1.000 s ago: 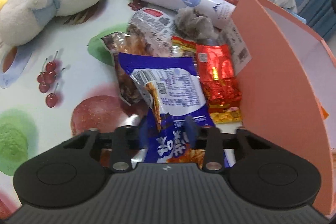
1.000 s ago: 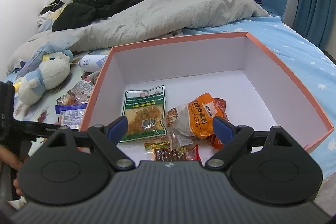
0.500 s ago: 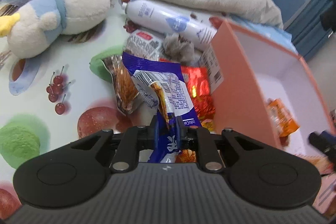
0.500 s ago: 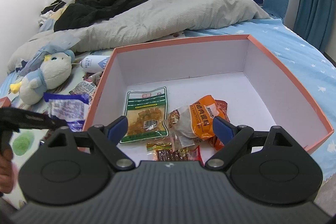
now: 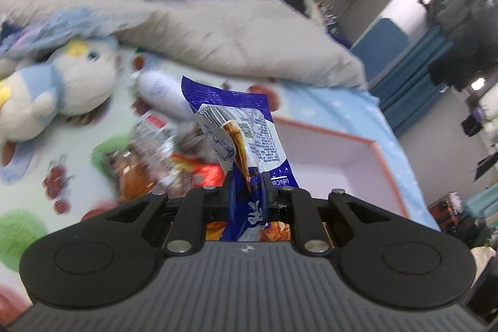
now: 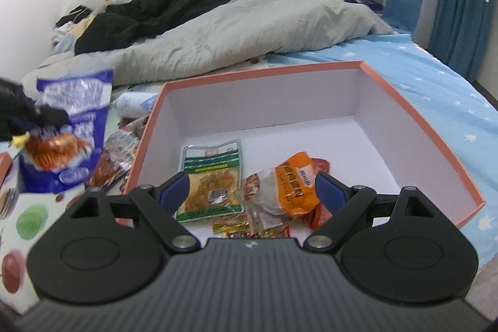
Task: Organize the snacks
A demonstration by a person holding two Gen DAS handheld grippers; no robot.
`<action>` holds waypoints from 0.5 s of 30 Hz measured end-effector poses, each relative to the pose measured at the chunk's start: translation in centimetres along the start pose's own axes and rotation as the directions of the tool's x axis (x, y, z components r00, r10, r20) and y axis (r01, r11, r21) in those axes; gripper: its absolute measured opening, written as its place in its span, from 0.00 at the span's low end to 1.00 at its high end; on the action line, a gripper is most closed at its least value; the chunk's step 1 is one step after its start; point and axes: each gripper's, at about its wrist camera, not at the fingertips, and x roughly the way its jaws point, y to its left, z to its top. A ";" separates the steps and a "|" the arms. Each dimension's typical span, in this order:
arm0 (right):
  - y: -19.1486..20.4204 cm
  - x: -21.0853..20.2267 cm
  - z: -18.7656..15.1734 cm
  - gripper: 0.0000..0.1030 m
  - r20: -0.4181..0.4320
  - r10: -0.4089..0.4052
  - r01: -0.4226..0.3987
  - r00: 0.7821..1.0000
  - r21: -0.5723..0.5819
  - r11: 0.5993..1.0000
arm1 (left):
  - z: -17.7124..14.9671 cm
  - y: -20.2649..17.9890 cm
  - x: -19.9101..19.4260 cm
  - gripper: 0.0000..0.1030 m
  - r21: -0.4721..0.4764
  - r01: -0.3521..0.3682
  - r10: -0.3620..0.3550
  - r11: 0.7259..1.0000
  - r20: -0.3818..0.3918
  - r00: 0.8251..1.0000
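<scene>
**Blue snack packet held up beside the box**

The left gripper (image 5: 247, 185) was clamped on a blue snack packet (image 5: 239, 133), its jaws having just closed in on the wrapper, which stood pinched between the two narrow pads with its upper part rising above the fingertips. The gripper pointed forward and downward over the fruit-printed mat (image 5: 77, 126). In the right wrist view the same packet (image 6: 67, 129) hung in the air at the left, clear of the mat and just outside the left wall of the orange box (image 6: 420, 126), with the dark fingers gripping it near its middle.

Below and behind the lifted packet a small heap of other snack packets (image 5: 149, 157) lay on the mat, blurred, next to a white bottle (image 5: 162, 95) and a plush toy (image 5: 56, 89). A grey duvet (image 5: 218, 33) was bunched up beyond them.

The right gripper (image 6: 252, 192) had its jaws spread wide with nothing between the blue pads. It was angled down over the near end of the box, above a green packet (image 6: 211, 179) and an orange packet (image 6: 289, 185) that lay on the white floor of the box, with a few smaller wrappers at the near edge.
</scene>
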 end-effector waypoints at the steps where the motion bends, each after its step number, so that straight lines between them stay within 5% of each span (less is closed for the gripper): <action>1: -0.1 -0.1 0.1 0.86 0.005 -0.004 0.004 1.000 0.002 1.000 | 0.3 -0.8 -0.2 0.17 0.012 0.014 -0.014 1.000 0.005 1.000; 10: -2.7 -1.1 1.0 0.86 0.020 -0.049 0.049 0.999 0.030 0.998 | 1.4 -8.0 1.8 0.17 0.102 0.091 -0.091 0.991 -0.009 0.996; 15: -4.0 -1.4 0.5 0.86 0.007 -0.051 0.050 0.999 0.018 0.999 | 0.1 -10.7 4.6 0.17 0.164 0.085 -0.076 0.983 -0.060 0.995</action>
